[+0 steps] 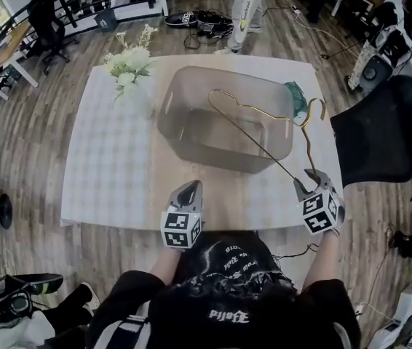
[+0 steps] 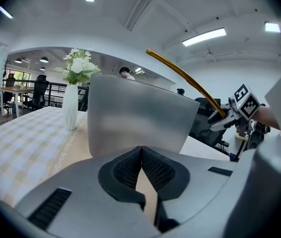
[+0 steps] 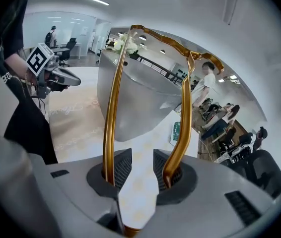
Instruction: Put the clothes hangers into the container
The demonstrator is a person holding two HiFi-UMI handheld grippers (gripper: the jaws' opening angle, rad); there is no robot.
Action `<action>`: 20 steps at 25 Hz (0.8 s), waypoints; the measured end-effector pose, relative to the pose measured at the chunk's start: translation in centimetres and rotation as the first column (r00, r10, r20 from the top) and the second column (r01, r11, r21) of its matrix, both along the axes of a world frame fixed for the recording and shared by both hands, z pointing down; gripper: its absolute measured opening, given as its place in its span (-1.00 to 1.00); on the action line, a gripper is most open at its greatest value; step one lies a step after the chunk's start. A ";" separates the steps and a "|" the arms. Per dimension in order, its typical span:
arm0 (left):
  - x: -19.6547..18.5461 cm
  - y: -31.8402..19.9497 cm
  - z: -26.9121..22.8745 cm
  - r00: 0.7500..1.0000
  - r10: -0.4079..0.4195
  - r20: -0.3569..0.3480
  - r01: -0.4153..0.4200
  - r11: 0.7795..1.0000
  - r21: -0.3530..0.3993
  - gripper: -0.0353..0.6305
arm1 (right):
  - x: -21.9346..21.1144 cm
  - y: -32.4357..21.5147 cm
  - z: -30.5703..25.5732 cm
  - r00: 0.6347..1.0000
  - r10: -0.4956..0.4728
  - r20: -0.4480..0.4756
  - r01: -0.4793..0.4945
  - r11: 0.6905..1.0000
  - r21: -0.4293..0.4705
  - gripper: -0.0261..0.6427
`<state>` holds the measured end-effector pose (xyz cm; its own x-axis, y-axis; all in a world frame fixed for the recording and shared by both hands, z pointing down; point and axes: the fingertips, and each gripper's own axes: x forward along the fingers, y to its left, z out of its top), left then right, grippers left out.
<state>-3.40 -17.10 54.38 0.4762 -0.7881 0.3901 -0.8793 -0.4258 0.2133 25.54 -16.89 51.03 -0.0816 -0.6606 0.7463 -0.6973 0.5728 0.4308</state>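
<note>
Counter [image 1: 111, 173]: pale checked cloth over a wood top. Black office chair [image 1: 381, 133] at its right edge. Container [image 1: 191, 133]: grey translucent plastic, rounded corners, slot handles, open top, mid-counter. Hanger [image 1: 244, 107]: thin gold metal wire, held in the air over the container's right half. White vase [image 1: 135, 64] of white flowers stands just left of the container. Right tool [image 1: 309, 177]: jaws part spread, a hanger wire seated beside each pad, carrying it. Left tool [image 1: 190, 191]: pressed together, empty, facing the container's near wall.

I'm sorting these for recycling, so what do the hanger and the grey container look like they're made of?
Hanger: probably metal wire with a glossy gold finish; it is thin and shows bright highlights. Container: likely plastic, matte grey and faintly see-through, with moulded handle slots.
</note>
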 end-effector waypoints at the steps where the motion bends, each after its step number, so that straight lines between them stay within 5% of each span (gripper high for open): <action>1: 0.1 -0.3 -0.1 1.000 -0.008 0.001 0.008 1.000 0.002 -0.83 | 0.3 -0.6 -0.3 1.000 -0.024 -0.012 0.023 1.000 -0.017 -0.49; 7: 0.8 -1.2 -0.1 1.000 -0.027 0.005 0.027 1.000 0.004 -0.83 | 1.6 -3.1 -1.1 0.983 -0.171 -0.072 0.158 0.974 -0.162 -0.49; 13: 0.2 -1.7 -0.5 0.999 -0.043 0.014 0.043 0.999 0.019 -0.83 | 1.8 -4.5 -1.6 0.931 -0.341 -0.127 0.284 0.898 -0.335 -0.49; 20: -0.1 -1.4 -0.6 0.998 -0.053 0.016 0.053 0.998 0.017 -0.83 | 2.8 -6.4 -2.3 0.877 -0.447 -0.179 0.317 0.815 -0.485 -0.50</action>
